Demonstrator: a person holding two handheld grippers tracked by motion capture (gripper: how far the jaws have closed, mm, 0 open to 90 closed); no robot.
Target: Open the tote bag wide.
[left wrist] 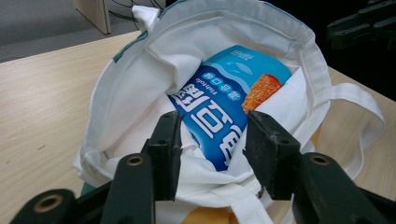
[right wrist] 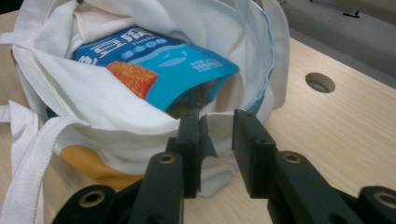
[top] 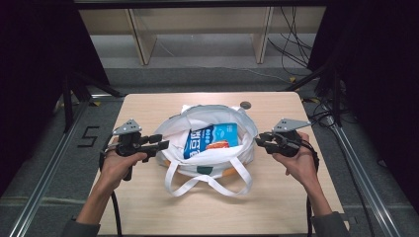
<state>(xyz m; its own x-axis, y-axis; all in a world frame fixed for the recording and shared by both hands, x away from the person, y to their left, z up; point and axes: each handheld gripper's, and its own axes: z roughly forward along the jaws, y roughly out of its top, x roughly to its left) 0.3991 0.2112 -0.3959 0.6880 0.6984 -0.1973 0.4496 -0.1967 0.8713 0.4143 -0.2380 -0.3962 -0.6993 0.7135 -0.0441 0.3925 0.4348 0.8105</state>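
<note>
A white tote bag (top: 213,159) lies open in the middle of the wooden table (top: 148,207), its handles (top: 207,183) trailing toward me. Inside it rests a blue snack packet (top: 212,137) with white lettering and an orange picture. My left gripper (top: 165,144) is at the bag's left rim. In the left gripper view its jaws stand open over the near rim of the bag (left wrist: 140,84), with the packet (left wrist: 224,107) showing between them. My right gripper (top: 258,140) is at the bag's right edge. Its jaws are open with a narrower gap, close to the bag (right wrist: 112,107) below the packet (right wrist: 177,70).
A round hole (top: 245,104) sits in the tabletop just behind the bag, also visible as the hole (right wrist: 320,82) in the right gripper view. Bare wood lies in front of the bag and at both sides. Table edges drop to grey floor with metal rails and cables.
</note>
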